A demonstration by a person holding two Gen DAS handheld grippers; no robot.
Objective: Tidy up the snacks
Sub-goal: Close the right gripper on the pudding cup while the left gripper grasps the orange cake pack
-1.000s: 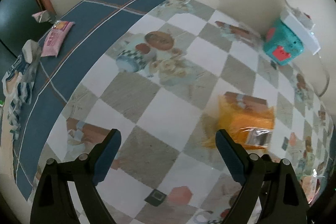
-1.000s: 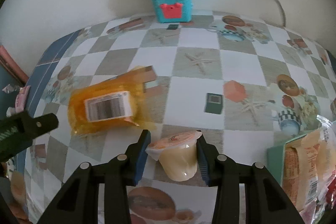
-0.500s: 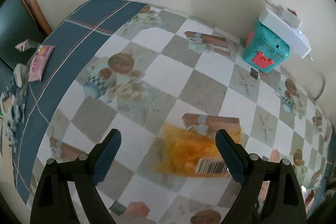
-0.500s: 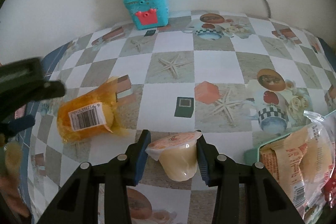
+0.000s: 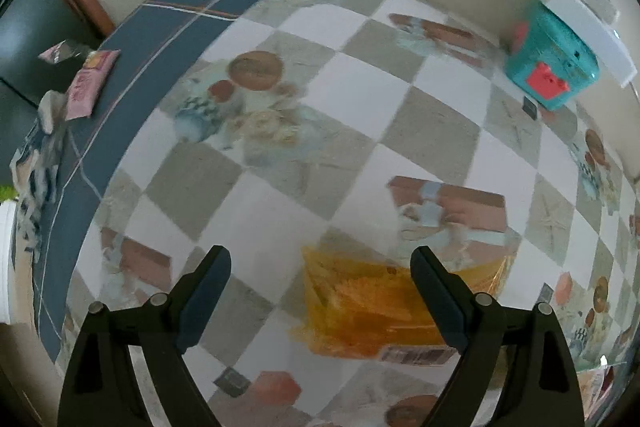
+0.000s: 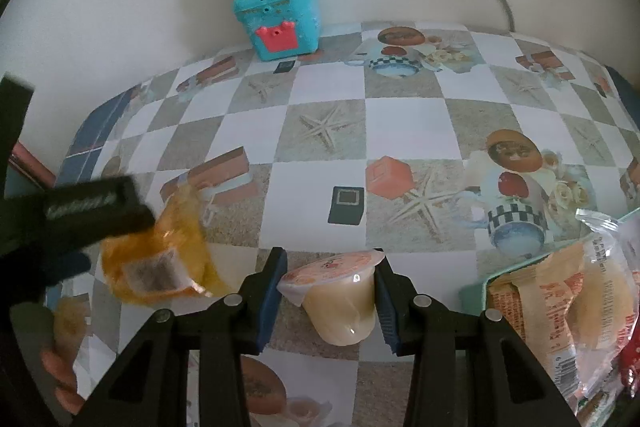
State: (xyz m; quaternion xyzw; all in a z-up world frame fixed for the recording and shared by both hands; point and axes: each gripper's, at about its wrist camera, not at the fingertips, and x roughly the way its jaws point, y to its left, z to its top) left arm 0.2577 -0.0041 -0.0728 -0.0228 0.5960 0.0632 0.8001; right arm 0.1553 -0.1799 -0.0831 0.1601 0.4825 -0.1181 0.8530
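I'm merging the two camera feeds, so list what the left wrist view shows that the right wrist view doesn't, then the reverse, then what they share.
Left wrist only: a pink packet at the tablecloth's blue edge, and the open left gripper.

Right wrist only: the right gripper shut on a jelly cup, and a clear snack bag at the right.

Both: the orange bag, the teal box and the checkered tablecloth.

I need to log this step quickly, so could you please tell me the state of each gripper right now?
Left gripper: open, holding nothing, above the orange snack bag.
Right gripper: closed on the jelly cup.
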